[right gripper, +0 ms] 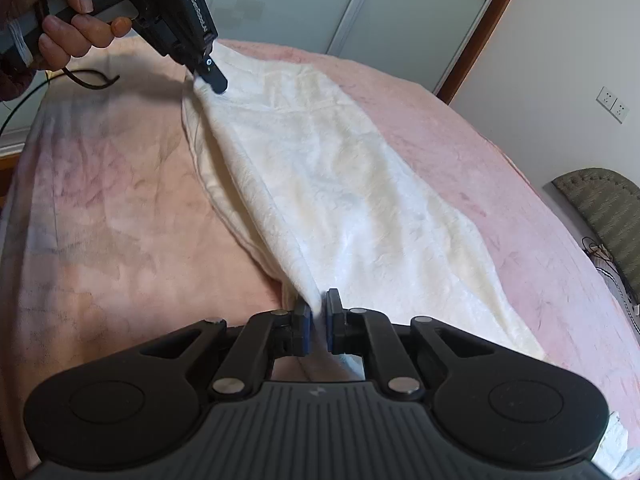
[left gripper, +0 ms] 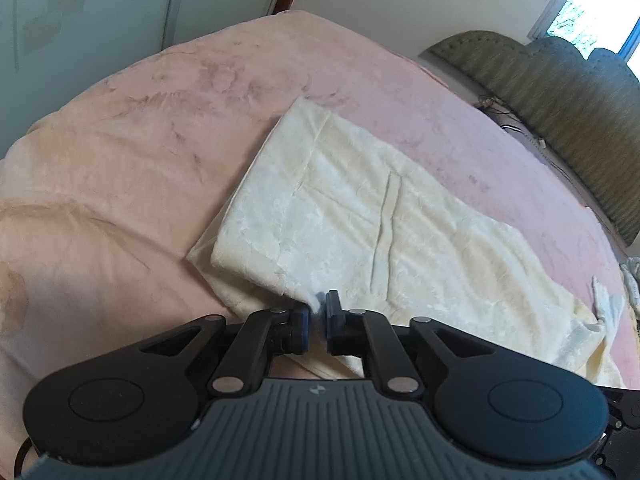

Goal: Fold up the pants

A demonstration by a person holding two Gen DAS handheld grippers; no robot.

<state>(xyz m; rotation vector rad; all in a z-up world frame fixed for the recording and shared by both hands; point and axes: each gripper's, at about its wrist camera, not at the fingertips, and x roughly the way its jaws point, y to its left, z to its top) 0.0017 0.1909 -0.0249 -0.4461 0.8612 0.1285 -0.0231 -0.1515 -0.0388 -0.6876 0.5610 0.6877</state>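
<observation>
Cream pants (right gripper: 340,200) spread across pink blanket (right gripper: 100,220) beside wardrobe doors (right gripper: 280,4)

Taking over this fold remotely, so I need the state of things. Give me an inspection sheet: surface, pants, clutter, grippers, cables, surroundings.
Surface: bed covered by a pink blanket, wrinkled.
Job's things: cream pants lying lengthwise, one long edge lifted off the blanket between the two grippers.
Clutter: a bit of white cloth at the bed's edge past the pants.
Grippers: left gripper shut on one end of the lifted edge, held in a hand; right gripper shut on the other end.
Cables: a dark cord hangs under the hand; thin wires by the headboard.
Surroundings: padded green headboard, wardrobe doors, wall sockets, bright window.
</observation>
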